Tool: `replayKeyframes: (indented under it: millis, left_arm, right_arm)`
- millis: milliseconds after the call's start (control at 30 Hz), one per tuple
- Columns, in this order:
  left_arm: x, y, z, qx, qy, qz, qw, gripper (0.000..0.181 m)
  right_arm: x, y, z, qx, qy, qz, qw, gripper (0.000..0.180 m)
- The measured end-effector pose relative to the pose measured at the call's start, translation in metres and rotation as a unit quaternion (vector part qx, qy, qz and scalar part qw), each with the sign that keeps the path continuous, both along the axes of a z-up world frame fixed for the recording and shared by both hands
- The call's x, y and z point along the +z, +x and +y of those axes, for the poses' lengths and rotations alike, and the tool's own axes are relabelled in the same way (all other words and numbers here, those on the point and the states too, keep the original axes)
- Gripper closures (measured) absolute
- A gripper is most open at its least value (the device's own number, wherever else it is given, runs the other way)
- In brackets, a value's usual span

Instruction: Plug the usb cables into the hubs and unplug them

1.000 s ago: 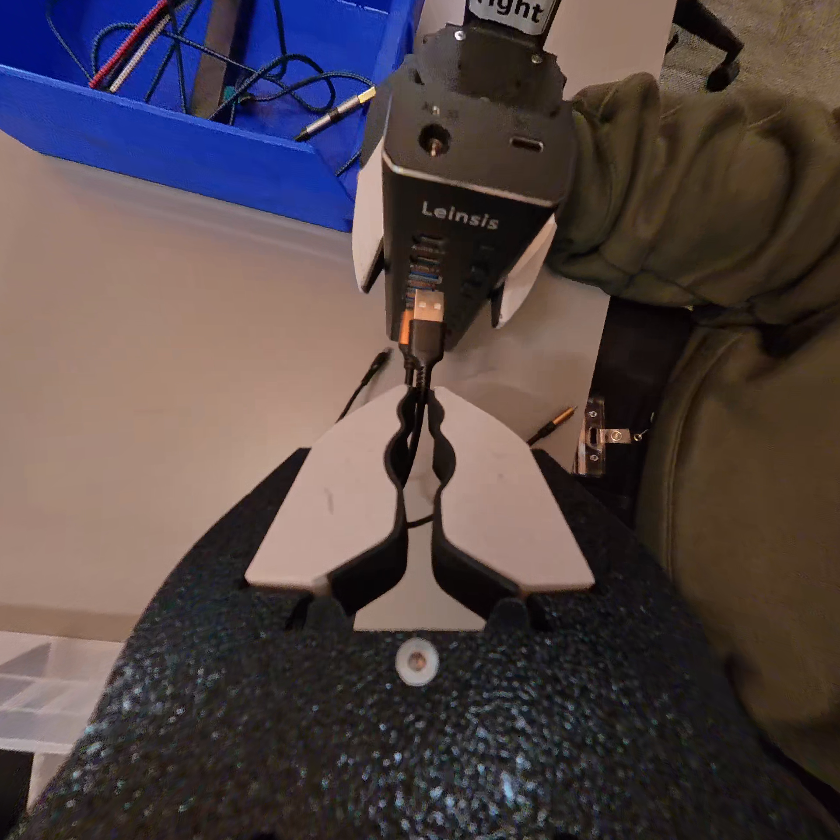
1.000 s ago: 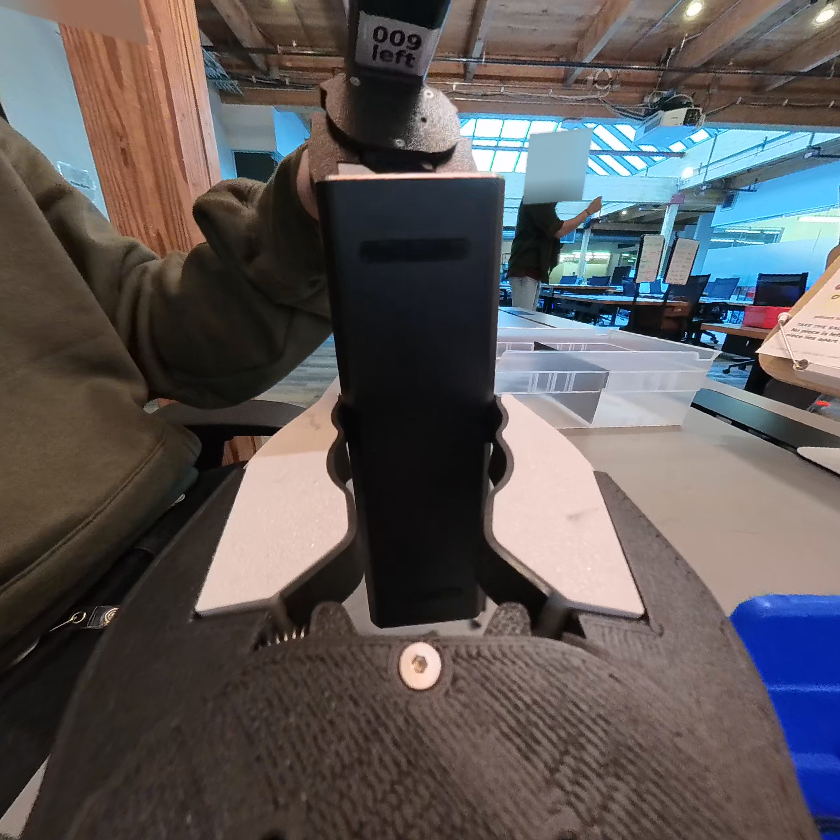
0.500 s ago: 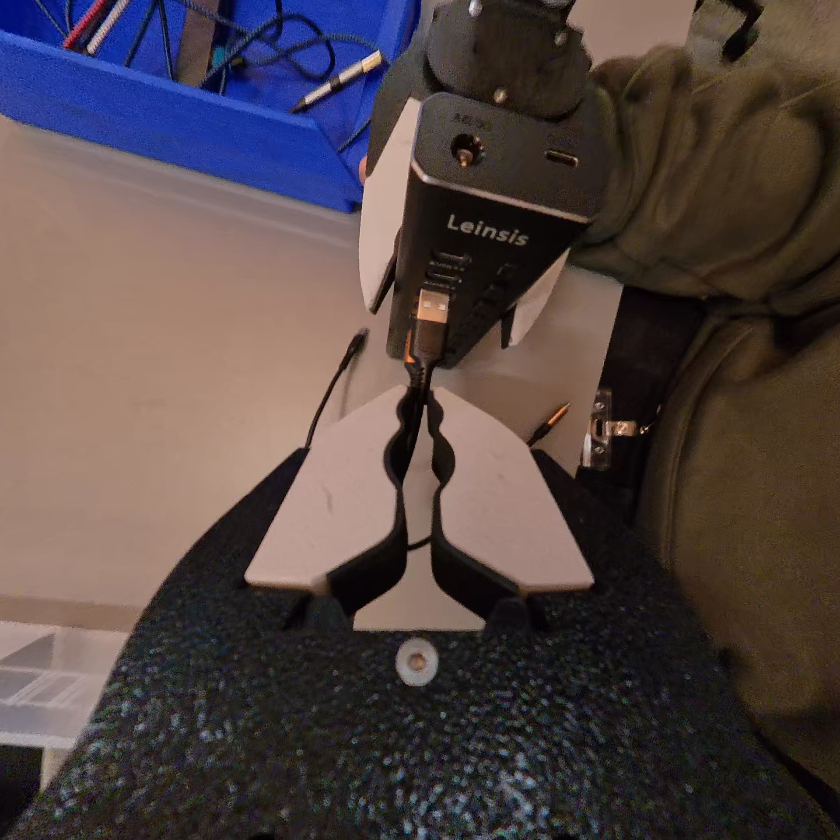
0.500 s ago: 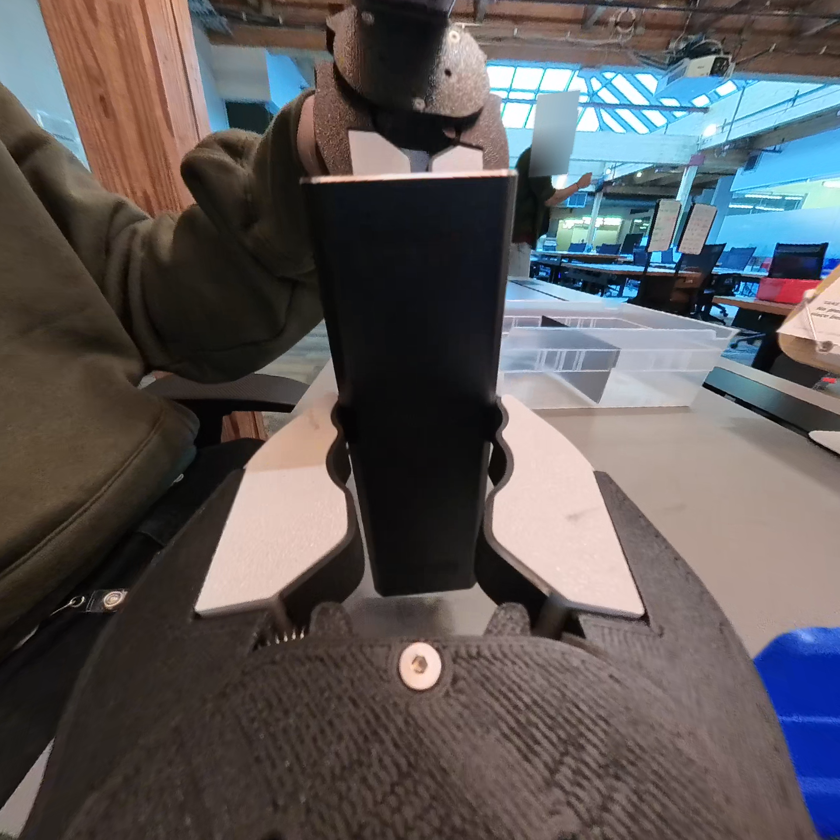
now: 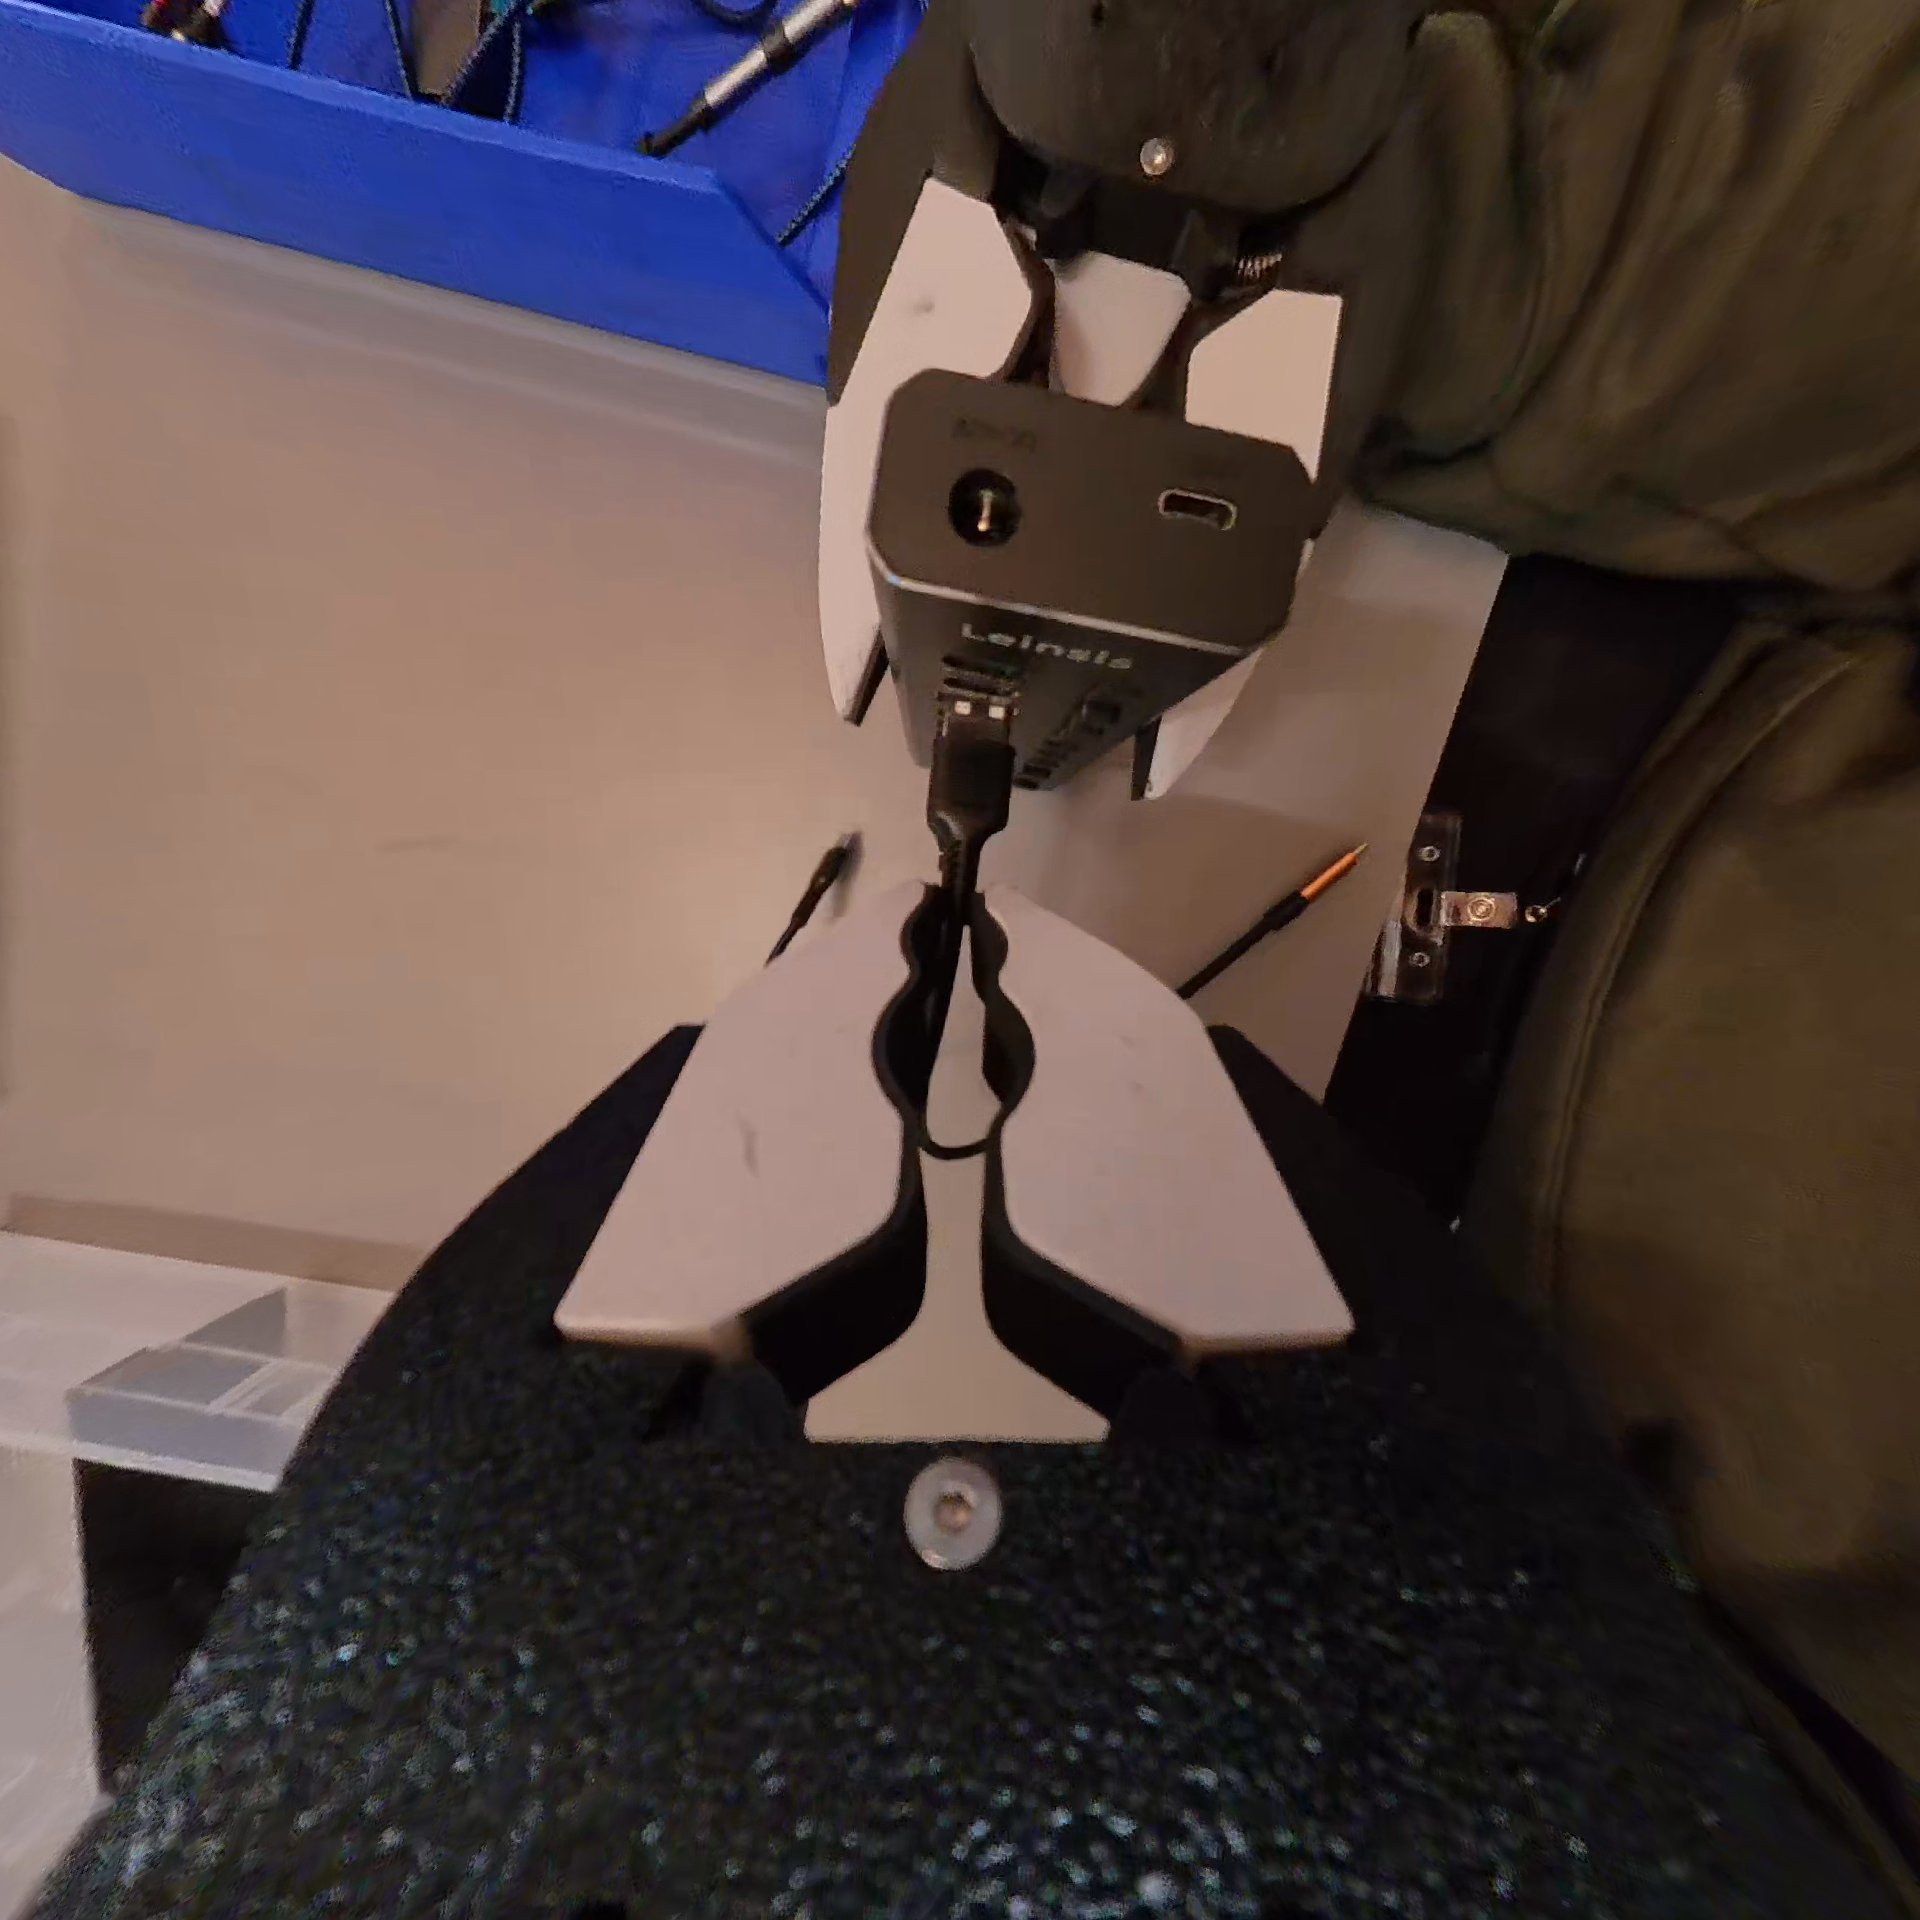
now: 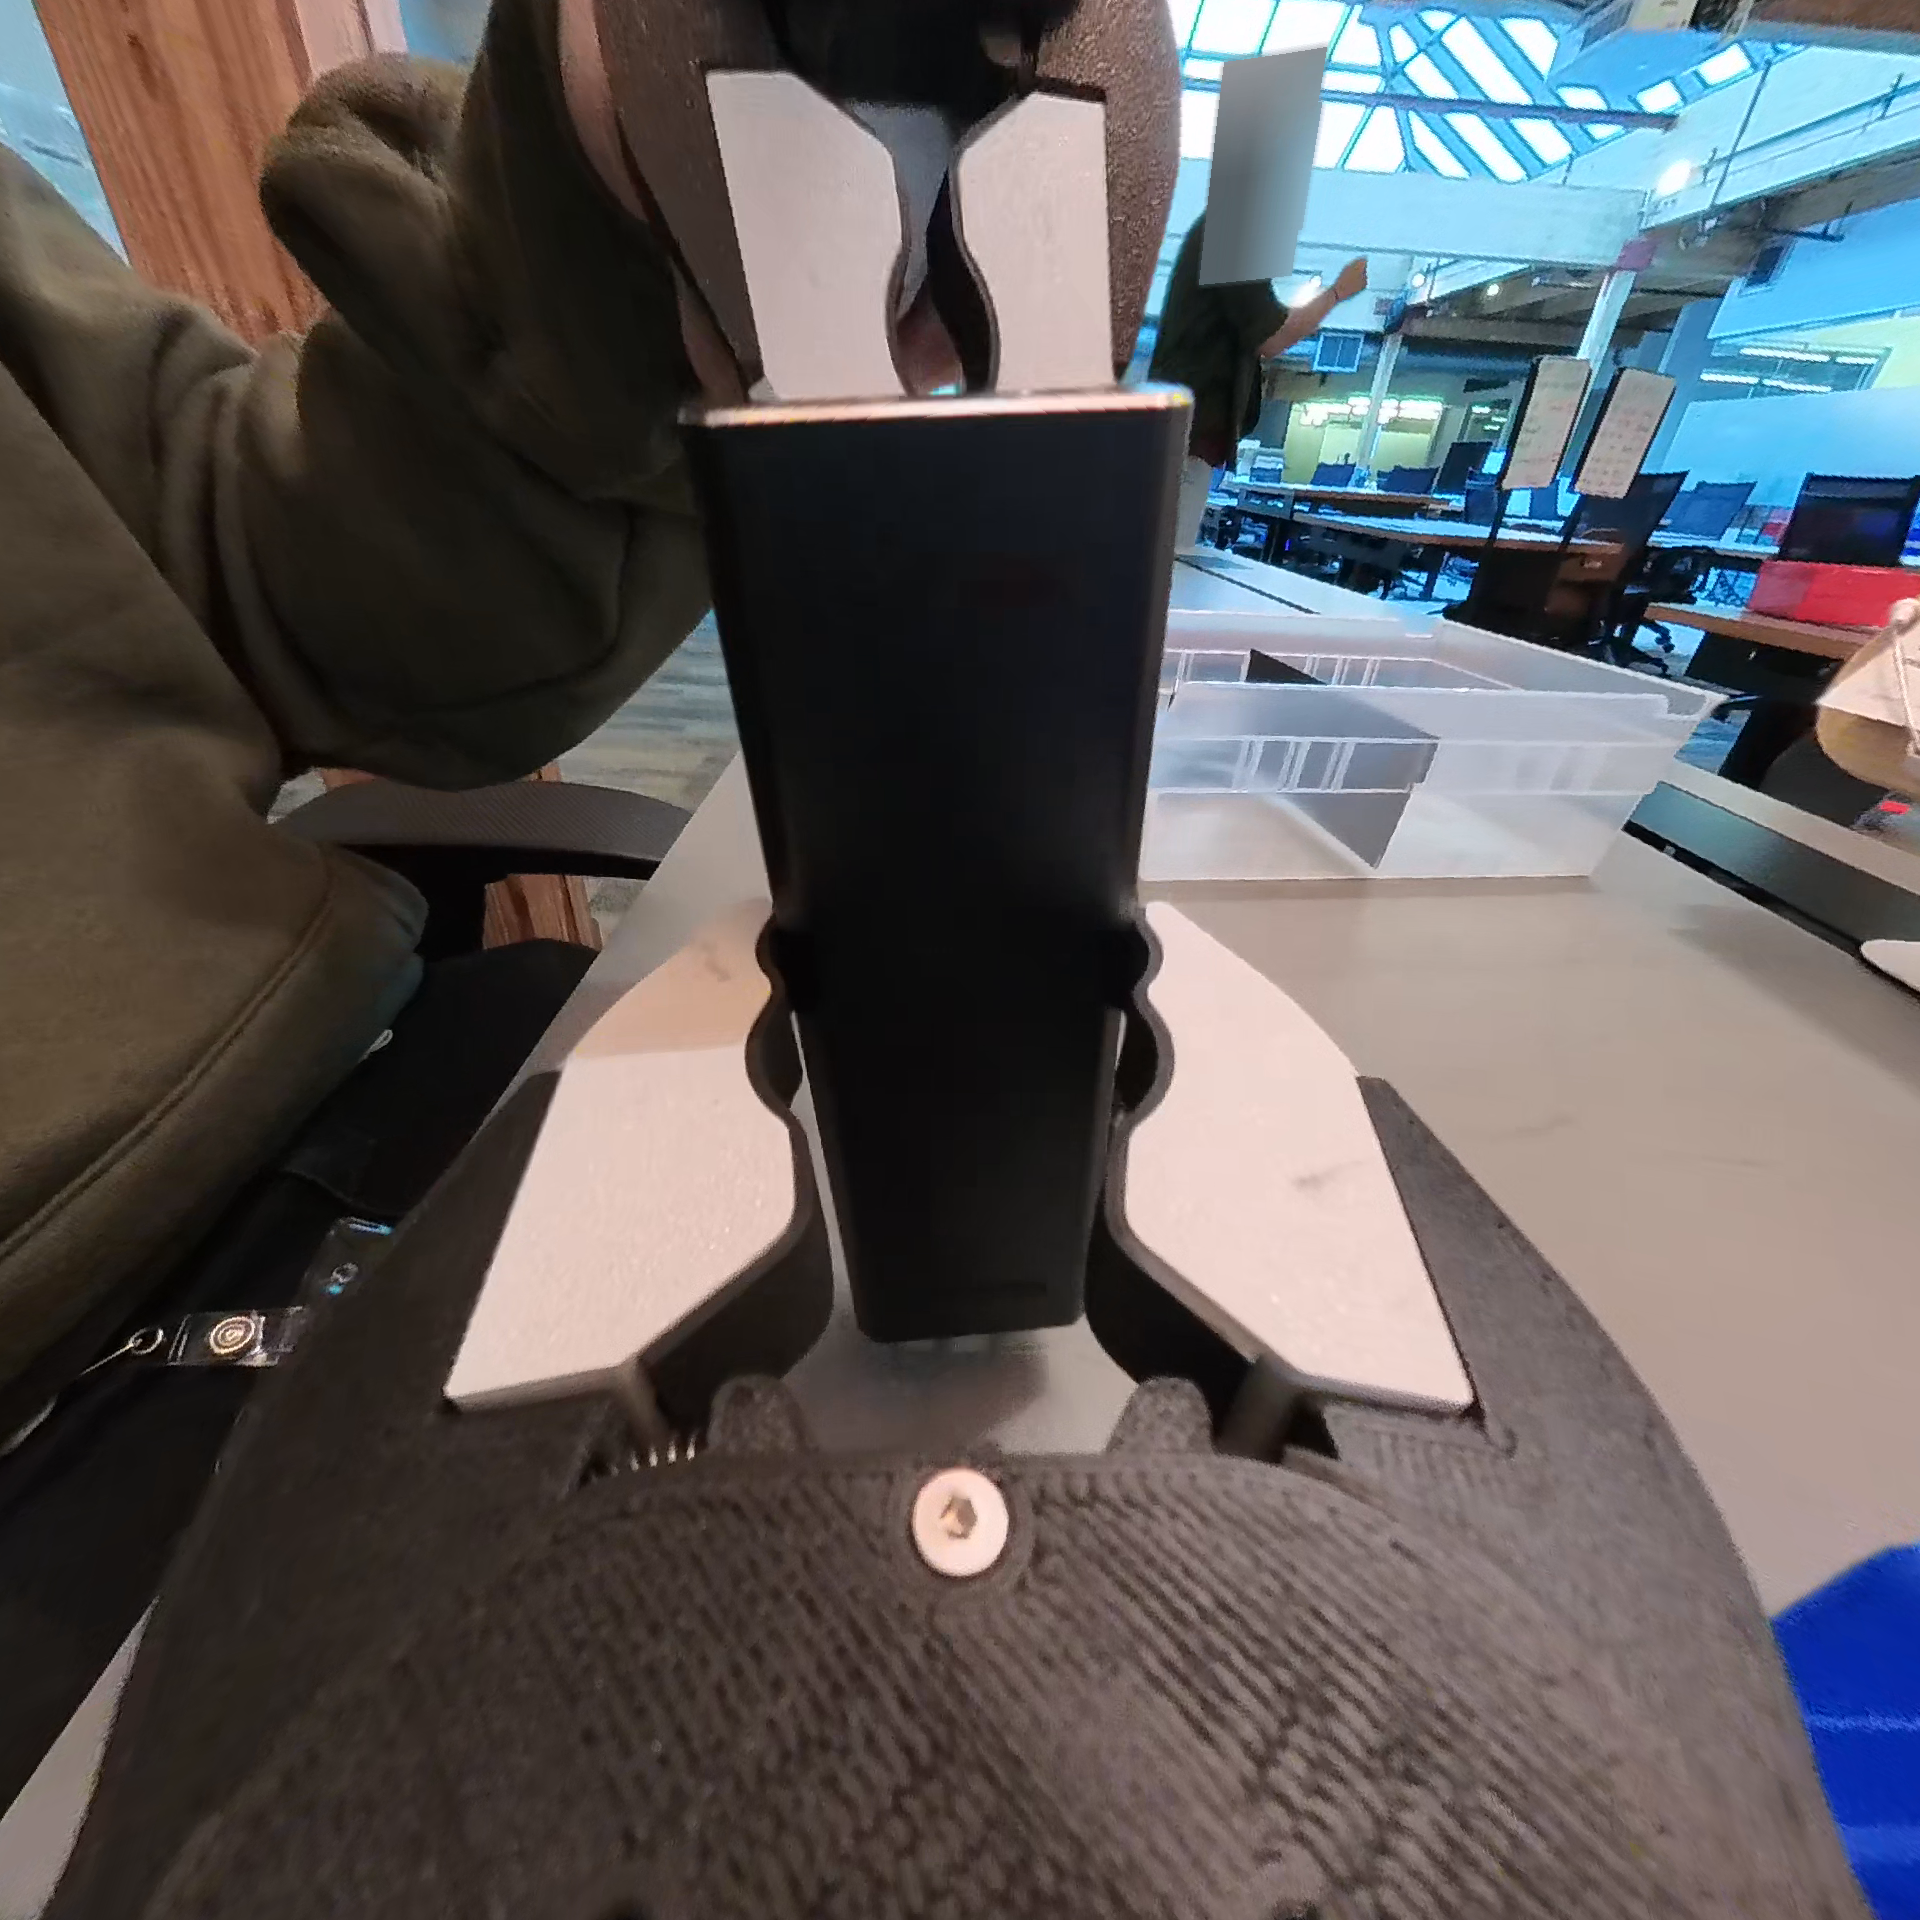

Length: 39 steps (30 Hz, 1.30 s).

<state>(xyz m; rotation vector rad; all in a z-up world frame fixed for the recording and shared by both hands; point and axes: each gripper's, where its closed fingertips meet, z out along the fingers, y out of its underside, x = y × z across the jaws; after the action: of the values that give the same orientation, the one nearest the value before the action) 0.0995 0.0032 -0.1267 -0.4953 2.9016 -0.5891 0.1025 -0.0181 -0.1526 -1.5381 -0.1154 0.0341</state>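
Note:
My right gripper (image 6: 951,935) is shut on a black USB hub (image 6: 935,831), clamping its long sides. In the left wrist view the hub (image 5: 1081,540) hangs above the table, its end face with a round socket turned to the camera. My left gripper (image 5: 961,899) is shut on a black USB cable (image 5: 956,1039) just behind its plug (image 5: 975,758). The plug's metal tip sits at the hub's left row of ports; I cannot tell how deep it is. The left gripper's grey fingers (image 6: 810,239) show past the hub's far end in the right wrist view.
A blue bin (image 5: 416,197) of cables stands at the back left. A clear divided tray (image 6: 1403,748) sits on the grey table (image 5: 364,727). A loose gold-tipped jack cable (image 5: 1330,873) lies near the table edge. An olive sleeve (image 5: 1610,312) and a badge clip (image 5: 1455,914) are at the right.
The hub has tilted, so its socket end now faces the left camera and the port face looks foreshortened. The left gripper and plug have moved up along the port row, closer to the hub's end.

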Motion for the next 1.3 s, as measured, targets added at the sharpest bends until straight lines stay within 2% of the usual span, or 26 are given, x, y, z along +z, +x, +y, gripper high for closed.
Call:
replayKeyframes:
  millis: [33,167,233,400,533,900,1100,1200,1300]
  left_arm:
    - [-0.001,0.002,0.001,0.0,0.007,-0.007,1.0,0.177]
    - [0.0,0.007,-0.003,0.005,-0.039,-0.021,0.999,0.177]
    - [0.003,0.009,-0.006,-0.021,-0.086,-0.047,0.995,0.177]
    - [0.002,0.013,-0.012,-0.051,-0.244,-0.092,0.964,0.176]
    - [-0.002,0.009,-0.015,-0.061,-0.319,-0.094,0.941,0.17]
    - [-0.008,0.012,-0.019,-0.067,-0.33,-0.123,0.934,0.172]
    - [-0.008,0.014,-0.015,-0.064,-0.289,-0.163,0.941,0.178]
    - [-0.01,-0.008,-0.038,-0.119,-0.294,-0.128,0.94,0.181]
    - [-0.002,0.007,-0.039,-0.088,-0.245,-0.195,0.946,0.181]
  right_arm:
    - [0.0,0.001,0.0,-0.003,-0.002,0.002,1.0,0.119]
    - [0.002,0.002,-0.002,-0.004,0.007,0.007,1.0,0.119]
    - [0.003,0.003,-0.002,-0.005,0.01,0.01,1.0,0.119]
    - [0.01,0.006,-0.01,-0.004,0.043,0.021,0.999,0.119]
    - [0.008,0.004,-0.008,0.0,0.035,0.019,0.999,0.119]
    - [0.007,0.004,-0.007,0.004,0.027,0.02,0.999,0.119]
    - [0.0,0.006,0.0,-0.003,-0.001,0.024,1.0,0.119]
    - [-0.008,0.003,0.008,0.004,-0.035,0.02,0.999,0.119]
    - [-0.003,0.003,0.007,-0.009,-0.014,0.01,1.0,0.119]
